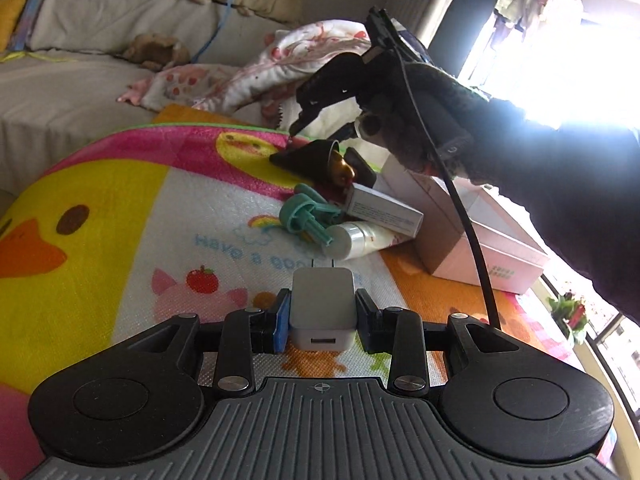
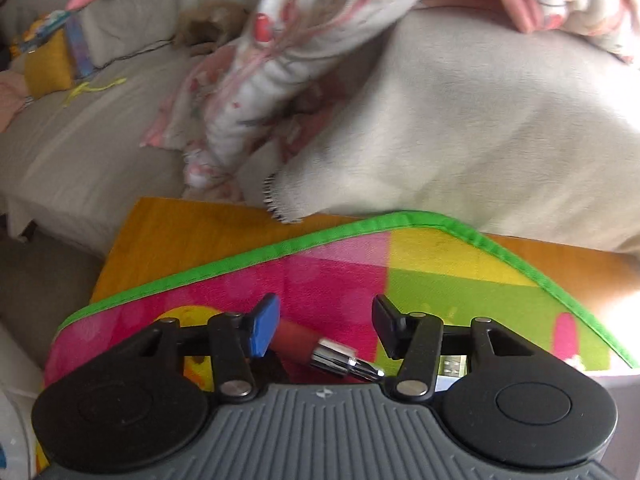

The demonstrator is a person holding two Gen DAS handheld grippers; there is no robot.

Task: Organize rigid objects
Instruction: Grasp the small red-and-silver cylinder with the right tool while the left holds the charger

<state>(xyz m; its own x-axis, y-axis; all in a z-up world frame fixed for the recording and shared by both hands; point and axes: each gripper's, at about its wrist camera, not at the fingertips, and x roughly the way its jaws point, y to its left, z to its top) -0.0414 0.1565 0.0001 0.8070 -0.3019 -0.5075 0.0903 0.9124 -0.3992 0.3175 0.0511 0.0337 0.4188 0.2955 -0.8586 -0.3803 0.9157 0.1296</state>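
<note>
My left gripper [image 1: 323, 312] is shut on a grey USB charger block [image 1: 322, 310] and holds it over the colourful mat. Ahead lies a pile: a teal plastic piece [image 1: 304, 216], a white tube [image 1: 360, 240], a small white carton [image 1: 384, 210], and a dark cup [image 1: 316, 160] on its side. My right gripper [image 1: 320, 130] hovers over the far end of that pile. In its own view the right gripper [image 2: 326, 326] is open, with a red-handled screwdriver [image 2: 320, 350] lying below and between its fingers on the mat.
A pink open box [image 1: 480, 240] stands right of the pile. The mat [image 2: 440, 264] with a green border lies on an orange table [image 2: 180, 232]. A sofa with blankets [image 2: 440, 120] is behind. A bright window is at the right.
</note>
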